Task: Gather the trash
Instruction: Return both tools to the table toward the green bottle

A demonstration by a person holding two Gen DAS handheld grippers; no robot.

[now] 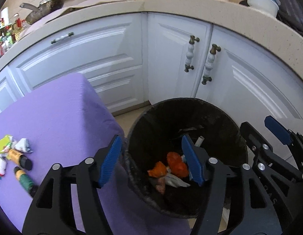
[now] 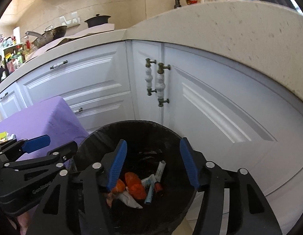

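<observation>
A black-lined trash bin point(image 1: 219, 121) point(image 2: 88, 145) stands on the floor before white cabinets. Inside lie orange wrappers point(image 1: 175, 163) point(image 2: 134, 184), crumpled white paper point(image 1: 176, 181) and a few small tubes point(image 2: 160, 169). My left gripper point(image 1: 151, 161) hangs open over the bin's left rim, nothing between its blue pads. My right gripper point(image 2: 153, 164) is open above the bin's middle, also empty. On the purple-covered table point(image 1: 59, 113) point(image 2: 40, 117) left of the bin lie more wrappers point(image 1: 6, 144), crumpled paper point(image 1: 24, 145) and small bottles point(image 1: 19, 156).
White cabinet doors with ceramic handles point(image 1: 190, 53) point(image 2: 160, 83) stand right behind the bin. A beige countertop point(image 1: 171, 5) above carries a pan point(image 1: 43, 6), a pot, bottles and a white bowl point(image 1: 262, 1). A strip of tiled floor point(image 1: 126, 117) shows between table and bin.
</observation>
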